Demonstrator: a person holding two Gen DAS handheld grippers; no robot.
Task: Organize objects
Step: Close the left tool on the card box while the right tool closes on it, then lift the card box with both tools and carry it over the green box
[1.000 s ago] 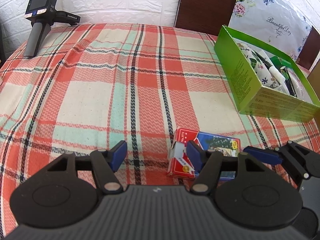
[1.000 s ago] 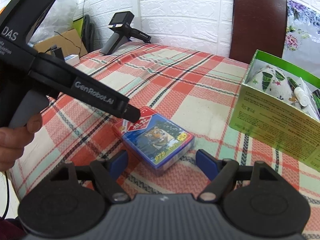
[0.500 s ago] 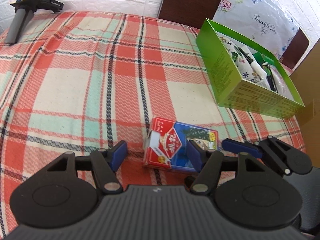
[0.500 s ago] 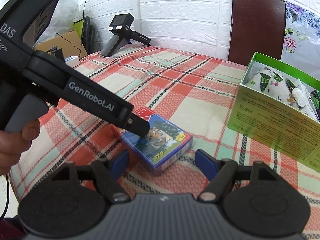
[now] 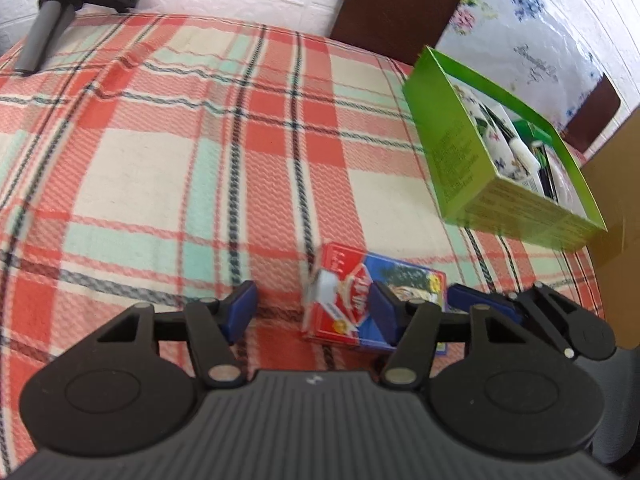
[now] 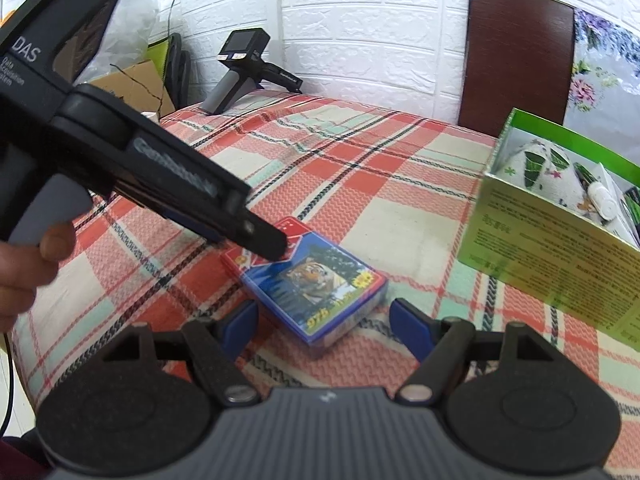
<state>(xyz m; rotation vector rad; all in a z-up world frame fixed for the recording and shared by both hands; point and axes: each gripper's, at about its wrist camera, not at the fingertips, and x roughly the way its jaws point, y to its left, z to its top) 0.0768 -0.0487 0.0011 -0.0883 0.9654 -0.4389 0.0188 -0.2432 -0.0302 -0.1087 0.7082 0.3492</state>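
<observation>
A red and blue pack of playing cards (image 5: 352, 300) (image 6: 316, 280) with a tiger picture lies flat on the plaid tablecloth (image 5: 180, 152). My left gripper (image 5: 314, 310) is open, low over the red end of the pack; its right finger overlaps the pack. My right gripper (image 6: 326, 320) is open, its fingers either side of the pack's near blue corner. In the right wrist view the left gripper's fingertips (image 6: 272, 242) reach over the pack's red end. A green box (image 5: 496, 148) (image 6: 560, 216) holding a patterned pouch and small items stands to the right.
A spare handheld gripper device (image 5: 52, 4) (image 6: 248, 72) lies at the table's far left corner. A dark brown chair back (image 6: 520, 64) stands behind the table. A cardboard box (image 5: 616, 216) is at the right edge, beside the green box.
The left gripper has moved closer to the pack and turned right, so the pack sits more between its fingers. The right gripper has edged closer to the pack. The pack has not moved.
</observation>
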